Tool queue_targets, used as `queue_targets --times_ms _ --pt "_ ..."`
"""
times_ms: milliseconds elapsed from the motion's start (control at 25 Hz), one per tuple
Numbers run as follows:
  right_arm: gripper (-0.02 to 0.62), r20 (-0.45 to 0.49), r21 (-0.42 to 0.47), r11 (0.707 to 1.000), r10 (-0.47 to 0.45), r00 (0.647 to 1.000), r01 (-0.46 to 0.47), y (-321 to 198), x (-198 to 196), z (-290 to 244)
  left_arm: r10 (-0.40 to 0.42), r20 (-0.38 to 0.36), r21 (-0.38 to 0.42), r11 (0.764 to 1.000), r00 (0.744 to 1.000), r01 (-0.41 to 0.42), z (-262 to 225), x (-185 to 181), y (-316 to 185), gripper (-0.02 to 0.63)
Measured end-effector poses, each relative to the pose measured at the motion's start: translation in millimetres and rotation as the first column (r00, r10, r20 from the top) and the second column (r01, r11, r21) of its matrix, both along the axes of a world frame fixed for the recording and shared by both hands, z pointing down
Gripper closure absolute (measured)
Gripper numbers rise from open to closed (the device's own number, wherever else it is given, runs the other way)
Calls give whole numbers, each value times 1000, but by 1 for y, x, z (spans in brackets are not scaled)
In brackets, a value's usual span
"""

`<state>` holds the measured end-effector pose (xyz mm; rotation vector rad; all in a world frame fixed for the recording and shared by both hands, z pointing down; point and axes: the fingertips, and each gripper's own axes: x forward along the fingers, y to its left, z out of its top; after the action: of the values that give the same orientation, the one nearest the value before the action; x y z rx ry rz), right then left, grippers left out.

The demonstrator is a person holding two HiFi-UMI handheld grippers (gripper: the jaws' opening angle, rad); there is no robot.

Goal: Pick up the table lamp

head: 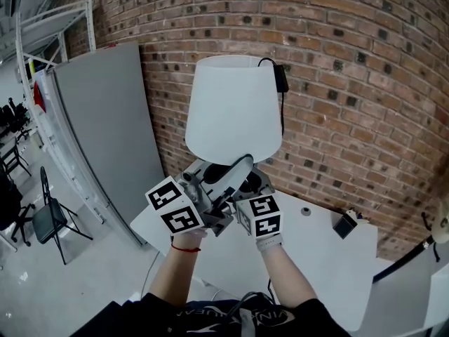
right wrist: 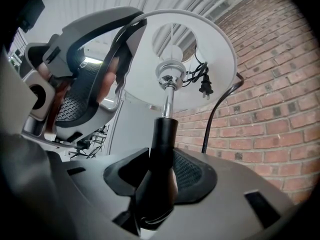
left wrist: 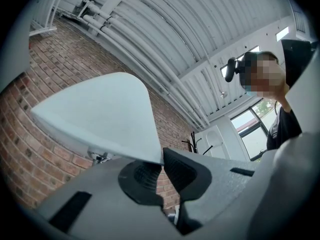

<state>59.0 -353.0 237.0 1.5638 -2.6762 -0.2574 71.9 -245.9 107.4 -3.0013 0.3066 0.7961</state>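
The table lamp is lifted above the white table (head: 319, 255). Its white shade (head: 231, 107) fills the middle of the head view. Its chrome rod and black stem (right wrist: 162, 154) run down between the jaws of my right gripper (right wrist: 162, 170), which is shut on the stem. My left gripper (left wrist: 156, 166) points up at the shade (left wrist: 100, 114). The shade's lower rim ends in the narrow slit between its jaws, which are closed on that rim. Both marker cubes sit just under the shade, left (head: 175, 208) and right (head: 259, 216). The lamp's base is hidden.
The lamp's black cord and plug (right wrist: 206, 86) are looped up inside the shade. A brick wall (head: 351, 83) stands close behind. A grey panel (head: 105, 132) leans at the left, with a folding chair (head: 49, 216) on the floor. A small black object (head: 345, 225) lies on the table.
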Motion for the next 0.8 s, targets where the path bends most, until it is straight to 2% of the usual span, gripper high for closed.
queue_targets --times_ms 800 --pt "445 -7 -5 999 35 999 -35 -8 16 6 36 12 -23 999 999 -36 6 15 -7 589"
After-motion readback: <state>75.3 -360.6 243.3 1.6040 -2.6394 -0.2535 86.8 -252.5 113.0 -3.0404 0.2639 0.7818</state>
